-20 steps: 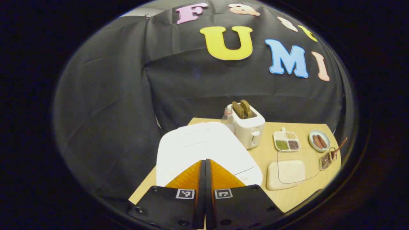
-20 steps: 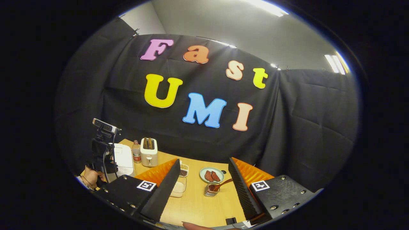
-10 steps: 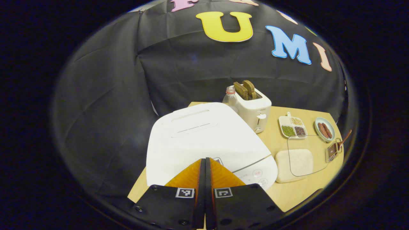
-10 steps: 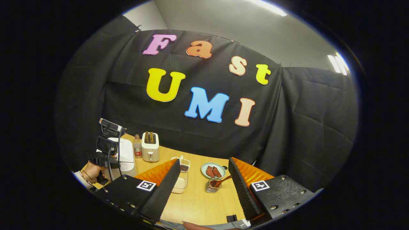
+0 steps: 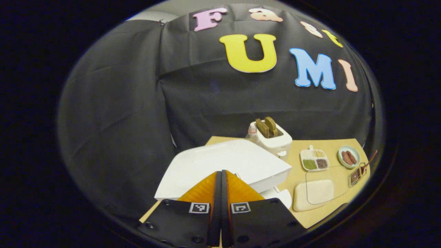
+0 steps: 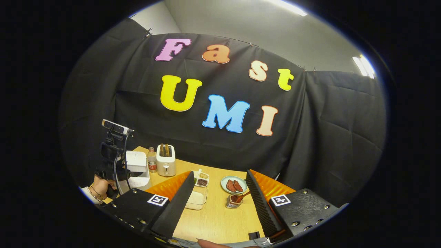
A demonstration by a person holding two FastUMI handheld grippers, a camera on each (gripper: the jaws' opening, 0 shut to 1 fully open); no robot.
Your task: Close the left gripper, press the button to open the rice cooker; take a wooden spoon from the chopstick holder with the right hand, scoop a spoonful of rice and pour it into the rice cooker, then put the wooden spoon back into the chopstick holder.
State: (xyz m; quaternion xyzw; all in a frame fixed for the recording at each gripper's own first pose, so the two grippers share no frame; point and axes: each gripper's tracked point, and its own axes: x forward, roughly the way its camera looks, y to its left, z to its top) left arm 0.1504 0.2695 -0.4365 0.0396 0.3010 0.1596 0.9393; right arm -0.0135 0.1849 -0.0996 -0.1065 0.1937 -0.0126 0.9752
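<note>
Rice cooker lid (image 5: 224, 163) has just popped up, so the press is done. Your left gripper (image 5: 221, 177) stays pinched together, empty; right gripper (image 6: 218, 191) spread wide, empty, facing the wooden spoon (image 6: 242, 196).

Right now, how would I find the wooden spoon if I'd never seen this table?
Start at the white toaster at the back of the wooden table, then move right past the round plate of sausages. Just in front of that plate stands a small wire chopstick holder; the wooden spoon is the brown handle leaning out of it.
</note>
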